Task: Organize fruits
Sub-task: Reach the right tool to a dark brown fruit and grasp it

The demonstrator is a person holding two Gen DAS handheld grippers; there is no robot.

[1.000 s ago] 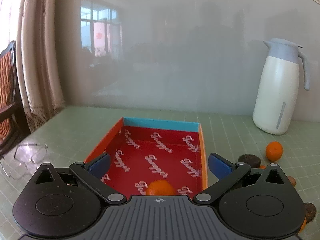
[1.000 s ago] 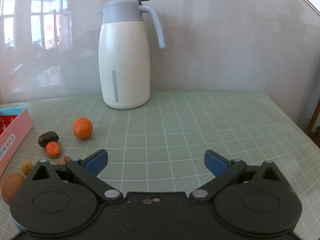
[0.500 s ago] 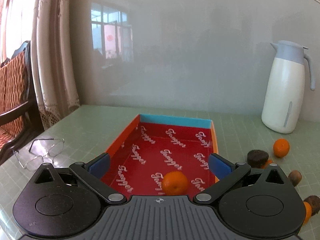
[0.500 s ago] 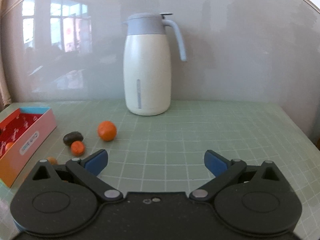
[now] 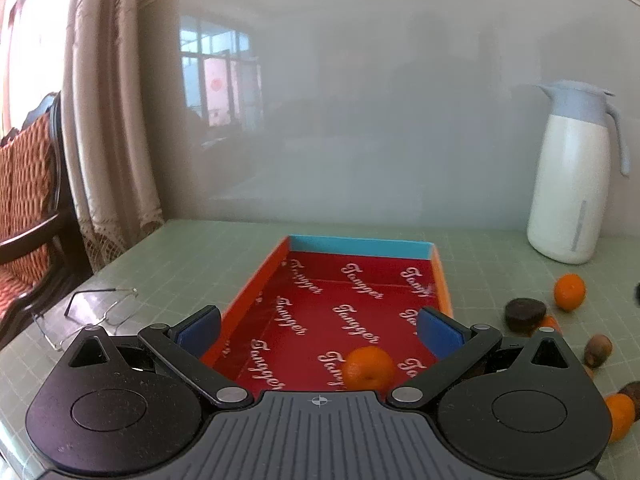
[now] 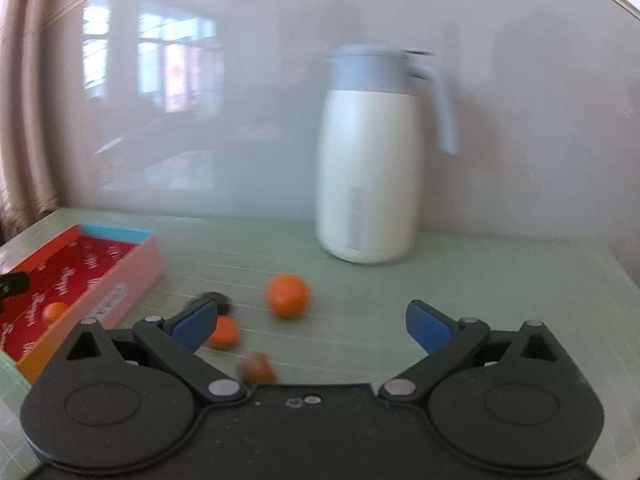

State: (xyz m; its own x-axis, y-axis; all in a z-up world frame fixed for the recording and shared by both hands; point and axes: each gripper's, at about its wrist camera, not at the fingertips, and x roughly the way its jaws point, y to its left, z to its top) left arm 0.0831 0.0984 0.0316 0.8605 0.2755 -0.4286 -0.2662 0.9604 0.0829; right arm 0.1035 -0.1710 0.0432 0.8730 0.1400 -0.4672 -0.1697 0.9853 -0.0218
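Note:
A red box (image 5: 344, 304) with orange walls and a blue far end lies on the green mat. One mandarin (image 5: 368, 368) rests inside it near the front. My left gripper (image 5: 318, 328) is open and empty above the box's near end. Loose fruits lie to the right of the box: a mandarin (image 5: 569, 291), a dark fruit (image 5: 524, 314), a brown nut (image 5: 598, 350) and another mandarin (image 5: 620, 416). My right gripper (image 6: 314, 326) is open and empty, with a mandarin (image 6: 288, 294), a smaller orange fruit (image 6: 224, 332) and a brown nut (image 6: 256, 366) in front of it. The box (image 6: 120, 292) is at its left.
A white thermos jug (image 5: 568, 184) with a grey lid stands at the back right, and shows in the right wrist view (image 6: 370, 176). A pair of glasses (image 5: 92, 312) lies left of the box. A chair (image 5: 28, 184) and curtain are beyond the table's left edge.
Both grippers have pulled back and risen. The right gripper has swung left, bringing the box and loose fruits into its view. The mandarin stays in the box.

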